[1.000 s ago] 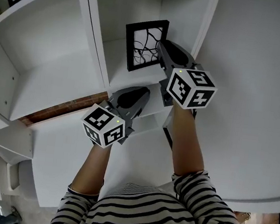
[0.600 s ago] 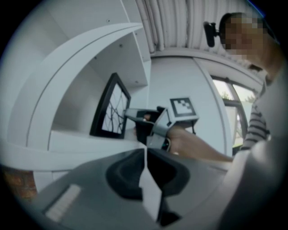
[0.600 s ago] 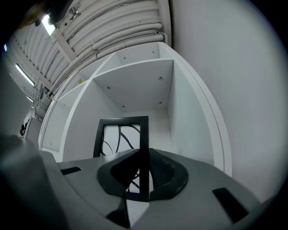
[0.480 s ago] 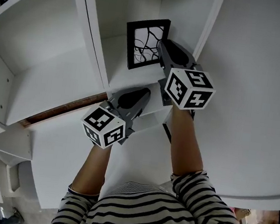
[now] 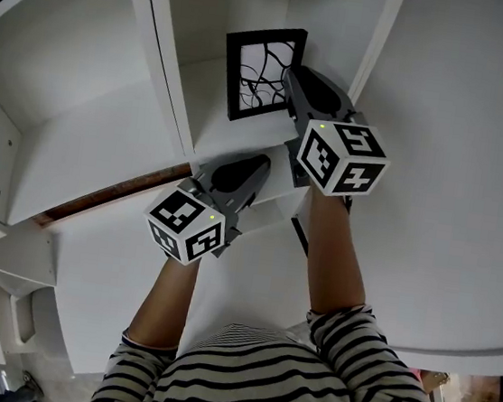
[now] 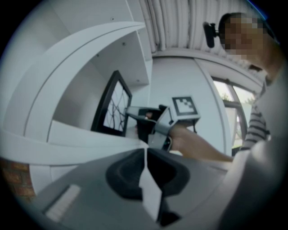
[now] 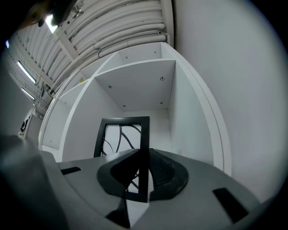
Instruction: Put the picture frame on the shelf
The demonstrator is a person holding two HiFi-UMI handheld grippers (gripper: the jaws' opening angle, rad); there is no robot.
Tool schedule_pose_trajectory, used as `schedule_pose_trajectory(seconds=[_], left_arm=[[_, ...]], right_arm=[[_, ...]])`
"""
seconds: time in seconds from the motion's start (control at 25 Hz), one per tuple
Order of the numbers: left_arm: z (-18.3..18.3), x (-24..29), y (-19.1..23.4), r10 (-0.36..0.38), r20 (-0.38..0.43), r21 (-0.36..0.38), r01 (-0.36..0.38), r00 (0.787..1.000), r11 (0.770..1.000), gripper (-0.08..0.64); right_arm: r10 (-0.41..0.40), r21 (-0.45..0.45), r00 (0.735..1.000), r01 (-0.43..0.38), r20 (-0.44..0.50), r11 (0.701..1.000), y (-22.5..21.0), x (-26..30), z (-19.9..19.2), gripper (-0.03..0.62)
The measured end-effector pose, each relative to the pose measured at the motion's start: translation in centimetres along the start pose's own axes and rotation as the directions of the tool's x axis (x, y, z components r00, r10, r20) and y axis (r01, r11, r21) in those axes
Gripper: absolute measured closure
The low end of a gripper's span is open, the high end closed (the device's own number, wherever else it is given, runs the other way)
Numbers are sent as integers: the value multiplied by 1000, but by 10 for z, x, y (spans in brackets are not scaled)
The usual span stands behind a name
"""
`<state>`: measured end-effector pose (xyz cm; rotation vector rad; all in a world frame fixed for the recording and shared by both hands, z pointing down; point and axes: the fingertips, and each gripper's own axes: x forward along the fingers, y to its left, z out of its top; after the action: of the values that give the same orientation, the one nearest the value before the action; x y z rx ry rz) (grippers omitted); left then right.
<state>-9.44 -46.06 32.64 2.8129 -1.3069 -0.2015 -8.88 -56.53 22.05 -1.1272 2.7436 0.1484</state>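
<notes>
Little moves since earlier — frame (image 5: 261, 71) stands upright on shelf (image 5: 232, 140), its right edge pinched in right gripper (image 5: 293, 78), dead ahead of the jaws. Left gripper (image 5: 256, 162) closed on nothing — back at shelf's front lip.

A black rectangular picture frame (image 5: 261, 71) holding a white print of dark branching lines stands upright in the upper centre of the head view. It sits inside a tall open compartment of the white wooden shelf unit (image 5: 237, 139), near the compartment's right wall. Its glass faces outward, and its right edge is pinched between the jaws of the right gripper (image 5: 292, 80). Whether its lower edge rests on the compartment floor cannot be told.
</notes>
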Motion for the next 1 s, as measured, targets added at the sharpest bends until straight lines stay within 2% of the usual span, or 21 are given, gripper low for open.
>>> schedule_pose_trajectory(seconds=[0.52, 1.0], left_arm=[[3, -1, 1, 7, 1, 6, -7, 1000, 1000, 540], [3, 0, -4, 4, 3, 11, -4, 1000, 1000, 540]], right_arm=[[35, -65, 999, -35, -8, 997, 4, -3, 3, 531], [60, -63, 998, -60, -9, 996, 7, -8, 0, 531]])
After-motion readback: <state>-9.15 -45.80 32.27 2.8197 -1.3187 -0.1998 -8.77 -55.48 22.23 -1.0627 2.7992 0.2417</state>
